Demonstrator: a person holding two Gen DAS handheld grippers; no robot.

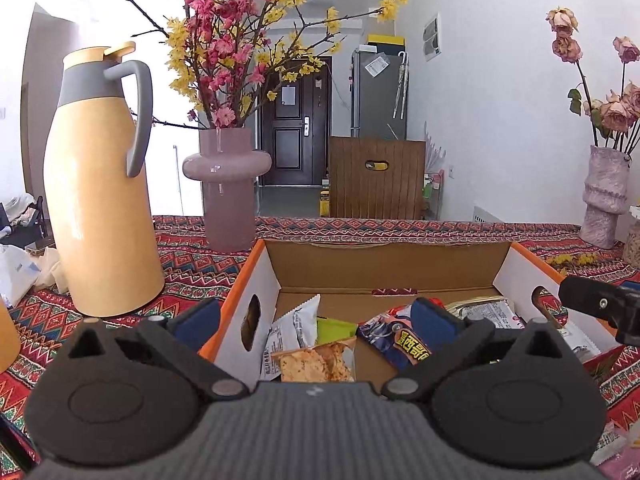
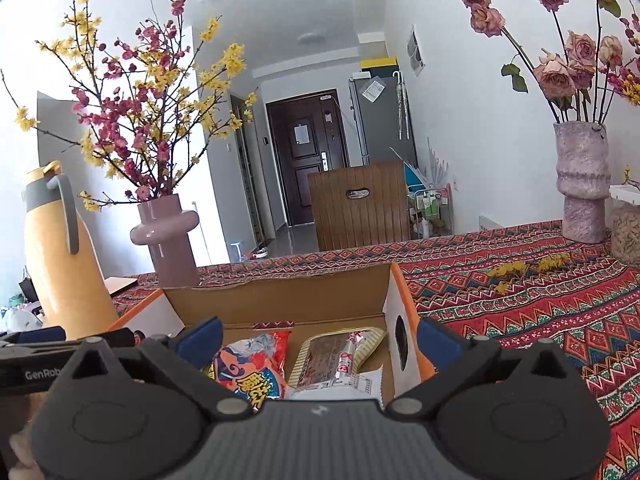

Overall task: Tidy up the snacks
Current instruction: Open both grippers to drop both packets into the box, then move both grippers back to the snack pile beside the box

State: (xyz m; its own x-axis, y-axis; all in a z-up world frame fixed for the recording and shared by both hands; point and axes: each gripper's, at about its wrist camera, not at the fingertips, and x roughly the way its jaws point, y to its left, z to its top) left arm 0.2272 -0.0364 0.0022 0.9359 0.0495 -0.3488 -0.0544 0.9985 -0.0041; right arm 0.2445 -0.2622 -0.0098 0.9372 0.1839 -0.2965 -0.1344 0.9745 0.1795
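An open cardboard box (image 1: 384,264) with orange edges and white side walls sits on the patterned tablecloth. Inside lie a white packet (image 1: 296,324), a green one (image 1: 334,328), a clear pack of crackers (image 1: 316,364), a red-and-blue bag (image 1: 400,340) and a silver-white pack (image 1: 492,312). My left gripper (image 1: 316,320) is open wide, astride the box's left wall, one pad outside and one inside. My right gripper (image 2: 320,340) is open too, astride the right wall (image 2: 400,320), above a red-orange bag (image 2: 252,364) and a brown tray pack (image 2: 336,356). Neither holds anything.
A tall yellow thermos jug (image 1: 100,200) stands left of the box. Behind the box's far left corner is a pink vase (image 1: 228,184) of blossom branches. A mauve vase (image 2: 580,184) of dried roses and a jar (image 2: 626,236) stand far right. A wooden chair back (image 1: 376,180) rises beyond the table.
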